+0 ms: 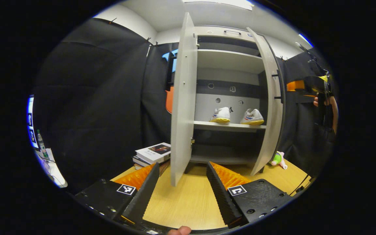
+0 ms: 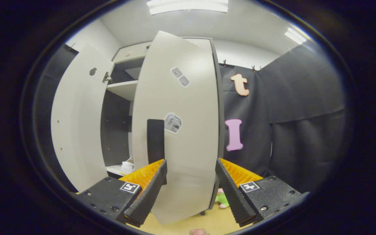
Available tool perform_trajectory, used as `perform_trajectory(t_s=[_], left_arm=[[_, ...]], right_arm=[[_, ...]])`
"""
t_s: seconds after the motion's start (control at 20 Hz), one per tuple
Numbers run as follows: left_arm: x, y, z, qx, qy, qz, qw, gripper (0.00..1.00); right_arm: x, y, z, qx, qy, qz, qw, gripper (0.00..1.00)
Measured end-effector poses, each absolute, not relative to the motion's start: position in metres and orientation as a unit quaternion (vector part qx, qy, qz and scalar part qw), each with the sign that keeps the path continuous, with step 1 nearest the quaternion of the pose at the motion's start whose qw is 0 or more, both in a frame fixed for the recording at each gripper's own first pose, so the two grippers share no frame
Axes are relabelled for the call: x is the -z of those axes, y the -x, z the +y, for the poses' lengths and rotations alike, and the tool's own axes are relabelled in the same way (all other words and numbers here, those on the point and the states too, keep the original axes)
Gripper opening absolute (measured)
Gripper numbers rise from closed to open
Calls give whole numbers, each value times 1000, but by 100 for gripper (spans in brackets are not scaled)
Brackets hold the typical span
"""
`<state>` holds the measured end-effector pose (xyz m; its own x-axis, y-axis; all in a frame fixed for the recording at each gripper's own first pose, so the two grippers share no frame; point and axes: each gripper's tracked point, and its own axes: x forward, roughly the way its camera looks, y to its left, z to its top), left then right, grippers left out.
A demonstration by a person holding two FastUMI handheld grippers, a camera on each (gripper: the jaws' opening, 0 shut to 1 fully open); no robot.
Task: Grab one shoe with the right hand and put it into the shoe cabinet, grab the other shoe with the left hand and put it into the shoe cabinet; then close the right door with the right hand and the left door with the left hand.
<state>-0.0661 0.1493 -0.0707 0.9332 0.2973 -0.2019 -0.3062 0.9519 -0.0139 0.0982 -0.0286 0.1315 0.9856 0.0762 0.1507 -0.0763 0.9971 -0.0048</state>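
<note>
Left gripper released, jaws wide over the pale wood-grain counter, aimed at the thin edge of the left door at 12 o'clock, probably to push it shut. Right gripper also released and empty, jaws either side of the right door, a flat matt grey panel with a dark handle, apparently ready to swing it. Farther in, both shoes, white with yellow soles, side by side on a shelf of the shoe cabinet
</note>
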Motion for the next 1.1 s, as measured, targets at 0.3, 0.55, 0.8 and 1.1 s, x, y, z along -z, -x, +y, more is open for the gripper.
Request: perform_trajectory(t_s=[0.3, 0.55, 0.8, 1.1], left_arm=[[20, 35, 262, -255, -51, 64, 964, 86], [-15, -26, 311, -254, 12, 56, 966, 87], [-47, -71, 335, -243, 28, 54, 968, 87], [-62, -95, 314, -203, 12, 53, 978, 87]], right_arm=[[-66, -70, -31, -59, 41, -68, 995, 96], [-4, -55, -23, -84, 65, -2, 994, 97], [16, -53, -34, -77, 56, 29, 995, 97], [23, -62, -61, -52, 49, 40, 997, 94]])
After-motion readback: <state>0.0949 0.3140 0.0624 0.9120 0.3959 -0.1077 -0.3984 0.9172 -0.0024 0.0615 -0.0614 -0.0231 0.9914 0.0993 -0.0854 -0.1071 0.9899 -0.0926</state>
